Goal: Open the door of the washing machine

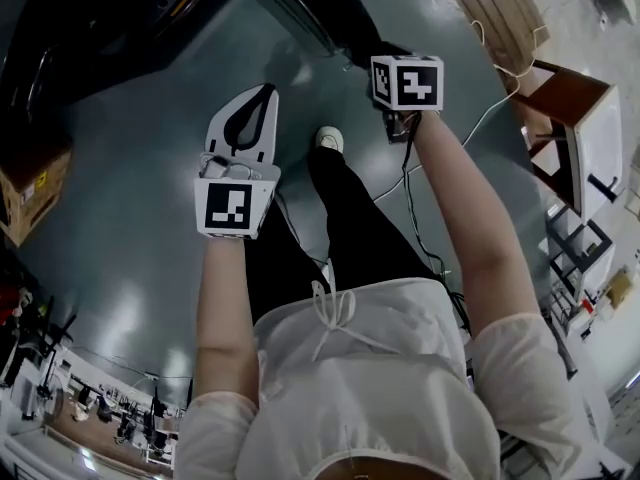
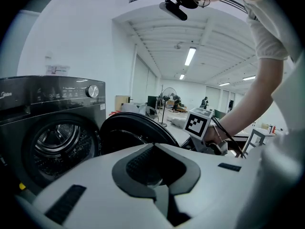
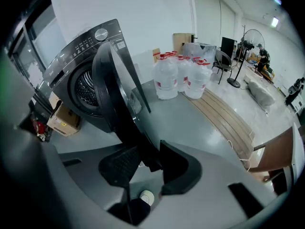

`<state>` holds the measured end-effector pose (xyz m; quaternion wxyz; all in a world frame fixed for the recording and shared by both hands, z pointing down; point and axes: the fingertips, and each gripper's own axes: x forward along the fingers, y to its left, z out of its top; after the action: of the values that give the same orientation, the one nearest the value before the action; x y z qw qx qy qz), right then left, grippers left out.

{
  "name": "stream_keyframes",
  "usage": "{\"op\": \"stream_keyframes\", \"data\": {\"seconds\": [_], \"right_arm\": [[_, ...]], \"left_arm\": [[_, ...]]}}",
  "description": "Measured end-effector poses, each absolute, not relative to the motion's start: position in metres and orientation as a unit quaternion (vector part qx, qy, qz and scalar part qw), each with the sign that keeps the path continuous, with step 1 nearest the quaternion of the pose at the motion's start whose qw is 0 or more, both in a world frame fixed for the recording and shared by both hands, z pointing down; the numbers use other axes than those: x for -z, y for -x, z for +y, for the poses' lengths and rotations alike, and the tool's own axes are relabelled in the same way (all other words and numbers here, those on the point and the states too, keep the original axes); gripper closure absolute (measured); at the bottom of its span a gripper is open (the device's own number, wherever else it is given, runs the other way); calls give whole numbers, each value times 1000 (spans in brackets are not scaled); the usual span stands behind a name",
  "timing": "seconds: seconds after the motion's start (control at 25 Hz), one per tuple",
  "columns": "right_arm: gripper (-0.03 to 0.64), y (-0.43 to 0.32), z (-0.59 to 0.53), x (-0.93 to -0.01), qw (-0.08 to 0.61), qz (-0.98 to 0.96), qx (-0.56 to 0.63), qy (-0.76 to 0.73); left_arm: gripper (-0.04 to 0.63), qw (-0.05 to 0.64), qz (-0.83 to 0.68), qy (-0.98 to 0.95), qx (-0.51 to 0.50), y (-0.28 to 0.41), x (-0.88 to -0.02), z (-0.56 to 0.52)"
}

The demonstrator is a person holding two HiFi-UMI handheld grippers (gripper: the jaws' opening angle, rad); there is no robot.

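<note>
The dark washing machine (image 2: 45, 128) stands at the left of the left gripper view, its drum (image 2: 61, 144) exposed. Its round door (image 3: 116, 89) is swung out wide; from the head view the door (image 1: 300, 13) runs along the top. My right gripper (image 3: 147, 146) is shut on the door's outer edge, which passes between its black pads (image 3: 119, 166). Its marker cube (image 1: 407, 81) hides the jaws from above. My left gripper (image 1: 266, 90) hangs shut and empty over the floor, left of the door, holding nothing.
Large water bottles (image 3: 183, 75) stand beside the machine, with wooden planks (image 3: 228, 118) on the floor beyond. A cardboard box (image 1: 30, 193) sits at the left. A wooden stool (image 1: 565, 118) and cables (image 1: 420, 228) lie at the right. A cluttered bench (image 1: 90, 408) is behind.
</note>
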<state>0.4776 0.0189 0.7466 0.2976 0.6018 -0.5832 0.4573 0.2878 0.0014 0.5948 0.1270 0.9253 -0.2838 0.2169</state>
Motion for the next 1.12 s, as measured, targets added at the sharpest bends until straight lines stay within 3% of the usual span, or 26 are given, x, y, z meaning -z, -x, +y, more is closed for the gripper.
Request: {"op": "stream_keyframes", "data": {"seconds": [0.4, 0.72, 1.12], "right_arm": [[485, -560, -12, -736, 308, -583, -420, -623], [469, -578, -17, -735, 311, -573, -427, -627], [544, -566, -12, -684, 372, -602, -321, -629]], "left_arm": [[574, 112, -245, -939, -214, -376, -588, -21], [574, 111, -231, -942, -218, -389, -587, -27], [574, 101, -236, -945, -204, -376, -564, -21]]}}
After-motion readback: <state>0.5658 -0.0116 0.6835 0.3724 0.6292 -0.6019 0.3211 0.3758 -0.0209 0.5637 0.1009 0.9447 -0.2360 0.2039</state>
